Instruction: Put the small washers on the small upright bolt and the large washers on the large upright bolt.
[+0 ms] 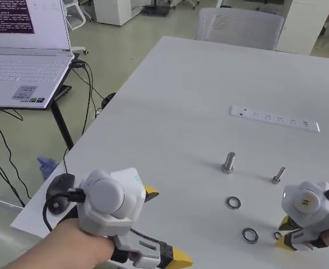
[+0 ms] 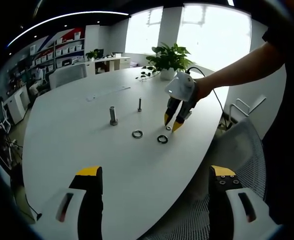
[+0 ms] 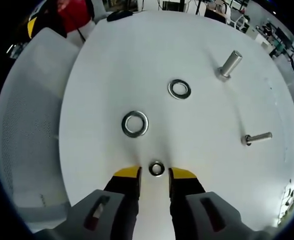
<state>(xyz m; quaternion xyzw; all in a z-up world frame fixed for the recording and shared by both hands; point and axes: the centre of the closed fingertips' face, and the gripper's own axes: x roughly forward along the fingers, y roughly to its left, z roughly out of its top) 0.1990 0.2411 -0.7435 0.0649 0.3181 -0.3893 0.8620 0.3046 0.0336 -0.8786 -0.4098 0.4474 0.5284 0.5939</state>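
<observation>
On the white table (image 1: 170,112) the large bolt (image 1: 228,162) and the small bolt (image 1: 278,175) stand upright, both bare. Two large washers (image 1: 233,202) (image 1: 249,235) lie flat in front of them. A small washer (image 3: 157,168) lies flat on the table between my right gripper's (image 3: 155,175) tips; the jaws stand narrowly apart, and there is a little gap either side of the washer. In the head view, that gripper (image 1: 285,232) points down at the table's near right. My left gripper (image 2: 156,172) hovers wide open and unladen at the near left corner (image 1: 167,227).
A white power strip (image 1: 274,118) lies beyond the bolts. A laptop (image 1: 24,50) on a stand is off the table's left edge, with cables below it. A mesh chair (image 1: 240,25) stands at the far end. A potted plant (image 2: 169,57) sits on the table.
</observation>
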